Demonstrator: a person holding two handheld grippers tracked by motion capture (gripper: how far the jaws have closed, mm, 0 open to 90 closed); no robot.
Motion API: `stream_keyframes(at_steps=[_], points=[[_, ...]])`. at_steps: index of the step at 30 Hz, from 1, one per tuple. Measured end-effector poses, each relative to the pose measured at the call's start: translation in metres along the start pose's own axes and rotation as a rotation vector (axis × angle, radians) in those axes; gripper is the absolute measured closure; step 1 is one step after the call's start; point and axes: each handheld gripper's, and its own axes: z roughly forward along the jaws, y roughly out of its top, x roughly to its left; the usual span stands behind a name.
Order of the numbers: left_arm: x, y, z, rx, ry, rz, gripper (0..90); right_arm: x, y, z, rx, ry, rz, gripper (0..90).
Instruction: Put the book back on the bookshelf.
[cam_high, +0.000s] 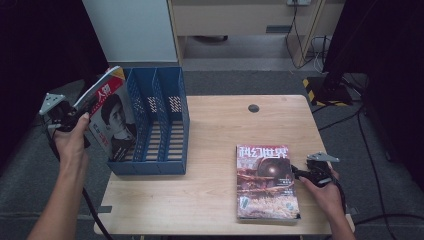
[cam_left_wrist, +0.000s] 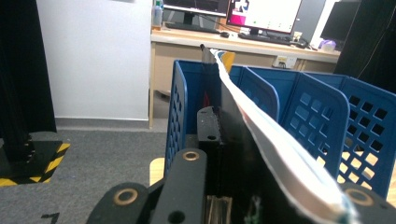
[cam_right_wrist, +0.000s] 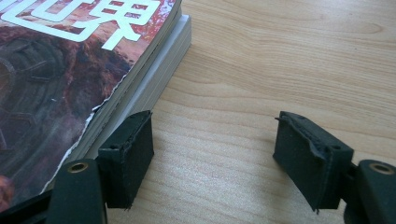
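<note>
A: Overall, what occupies the wooden table (cam_high: 210, 150), from largest item down?

B: First, a blue file rack (cam_high: 165, 125) with three slots stands upright at the table's left edge. Next, a stack of magazines (cam_high: 266, 182) lies flat near the front right corner, a reddish cover on top.

A: And the magazine with a face on its cover (cam_high: 112, 117)?

B: It stands tilted in the rack's leftmost slot, its lower end inside and its top leaning out to the left. The left gripper (cam_high: 75, 116) is clamped on its upper left edge; in the left gripper view the page block (cam_left_wrist: 275, 144) runs from between the jaws toward the rack.

A: The right gripper (cam_high: 299, 173)?

B: It rests low at the right edge of the stack. In the right gripper view its jaws stand moderately apart with bare wood between them, one pad (cam_right_wrist: 128, 154) just beside the stack's edge (cam_right_wrist: 154, 88); contact cannot be told.
</note>
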Motion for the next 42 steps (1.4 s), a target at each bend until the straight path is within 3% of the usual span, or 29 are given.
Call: stream_keyframes(at_steps=[12,21,31,42], points=[[0.0,-0.008,0.011,0.015,0.019,-0.01,85.9,0.0,0.0,0.0,0.0,0.002,-0.002,28.2],[0.002,-0.012,0.01,-0.003,0.034,-0.022,85.9,0.0,0.0,0.0,0.0,0.002,-0.003,28.2],[0.009,-0.02,0.009,0.012,0.037,-0.04,85.7,0.0,0.0,0.0,0.001,0.003,-0.007,28.2],[0.009,-0.025,0.01,0.026,0.038,-0.03,85.0,0.0,0.0,0.0,0.001,0.004,-0.006,28.1]])
